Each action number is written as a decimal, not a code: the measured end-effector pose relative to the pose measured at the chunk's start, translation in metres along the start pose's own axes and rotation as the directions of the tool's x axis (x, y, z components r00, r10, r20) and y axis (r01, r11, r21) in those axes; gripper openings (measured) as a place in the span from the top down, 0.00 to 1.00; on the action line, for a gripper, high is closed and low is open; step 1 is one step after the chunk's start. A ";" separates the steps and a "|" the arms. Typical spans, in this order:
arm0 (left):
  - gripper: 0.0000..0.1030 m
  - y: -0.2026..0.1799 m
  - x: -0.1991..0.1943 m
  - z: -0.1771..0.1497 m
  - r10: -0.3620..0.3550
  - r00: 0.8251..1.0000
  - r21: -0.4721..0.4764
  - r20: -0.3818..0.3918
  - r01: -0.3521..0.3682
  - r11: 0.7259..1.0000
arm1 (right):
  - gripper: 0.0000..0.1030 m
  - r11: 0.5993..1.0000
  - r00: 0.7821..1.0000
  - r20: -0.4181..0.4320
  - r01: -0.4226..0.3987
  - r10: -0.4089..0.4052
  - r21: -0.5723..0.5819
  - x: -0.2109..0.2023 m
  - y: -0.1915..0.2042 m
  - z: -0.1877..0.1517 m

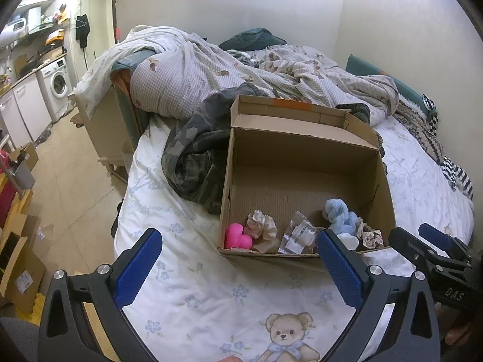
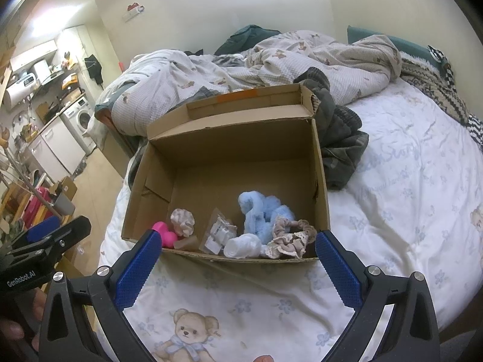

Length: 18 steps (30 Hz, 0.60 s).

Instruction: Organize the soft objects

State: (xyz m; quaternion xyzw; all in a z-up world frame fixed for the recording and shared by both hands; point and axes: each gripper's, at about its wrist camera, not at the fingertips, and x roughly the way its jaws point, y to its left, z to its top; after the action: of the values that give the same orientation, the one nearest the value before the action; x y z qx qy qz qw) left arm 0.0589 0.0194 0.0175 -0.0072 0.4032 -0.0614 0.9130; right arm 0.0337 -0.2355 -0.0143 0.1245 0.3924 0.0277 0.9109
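On the bed (image 2: 392,211), near its foot edge, the cardboard box (image 2: 320,181) holds the soft objects (image 2: 265,214) along its near wall. Left hand-held gripper (image 1: 238,267) and right hand-held gripper (image 2: 235,267) hover released, empty; sorting looks nearly finished, next likely closing.

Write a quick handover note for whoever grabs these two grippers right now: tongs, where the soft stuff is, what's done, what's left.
Left tongs: open, empty, held above the sheet before the box.
Right tongs: open, empty, at the box's near edge.
Along the box's near wall: pink toy, cream scrunchie, plastic packet, white roll, blue plush, beige scrunchie.
Done: those six are boxed.
Left: no small soft item shows loose on the sheet; a camo garment lies beside the box. Probably check around it, then close the box.
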 end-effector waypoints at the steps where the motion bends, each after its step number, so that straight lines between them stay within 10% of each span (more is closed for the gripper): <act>1: 0.01 0.000 0.000 0.000 0.000 1.000 0.001 0.000 0.000 1.000 | 0.00 1.000 1.000 -0.001 0.000 0.000 -0.001 0.000 0.000 0.000; 18: 0.01 -0.002 0.004 -0.005 0.020 1.000 0.002 -0.010 -0.020 1.000 | 0.00 1.000 1.000 -0.002 -0.002 0.002 -0.001 0.000 0.000 0.000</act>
State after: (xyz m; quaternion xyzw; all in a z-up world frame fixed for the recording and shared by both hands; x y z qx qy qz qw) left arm 0.0578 0.0173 0.0114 -0.0022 0.4077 -0.0528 0.9116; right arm 0.0341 -0.2357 -0.0142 0.1245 0.3930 0.0288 0.9106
